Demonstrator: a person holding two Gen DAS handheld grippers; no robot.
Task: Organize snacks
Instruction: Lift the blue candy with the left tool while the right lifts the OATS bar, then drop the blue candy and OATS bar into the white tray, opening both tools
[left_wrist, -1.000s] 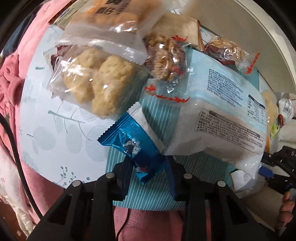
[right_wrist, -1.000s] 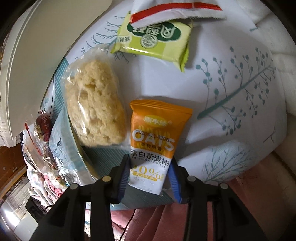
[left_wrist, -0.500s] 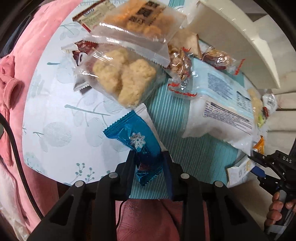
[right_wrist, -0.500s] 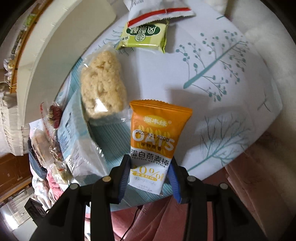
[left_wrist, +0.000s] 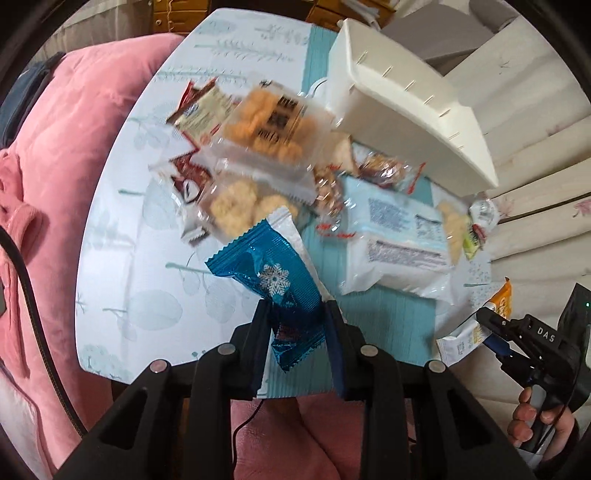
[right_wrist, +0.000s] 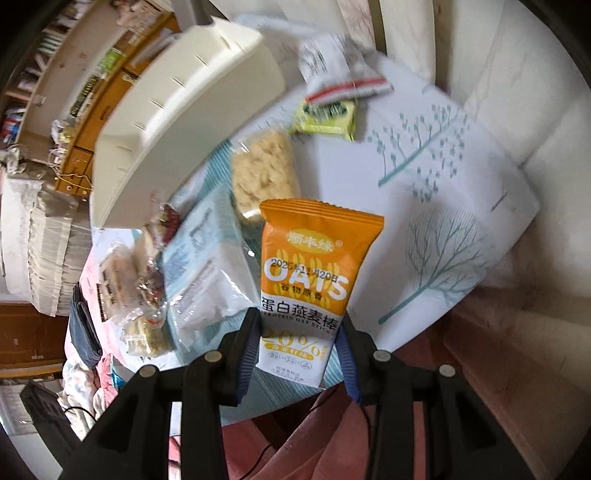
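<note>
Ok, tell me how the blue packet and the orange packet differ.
The blue snowflake packet is shiny crinkled foil, leaning left in the left gripper; the orange oats packet is matte, flat and nearly straight in the right gripper. Blue looks smaller. Both are sealed, pinched at the lower end between fingers, above the table.

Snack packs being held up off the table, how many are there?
2. The blue snowflake pack is pinched in the left tool. The orange oats pack is pinched in the right tool. The rest lie on the table.
</note>
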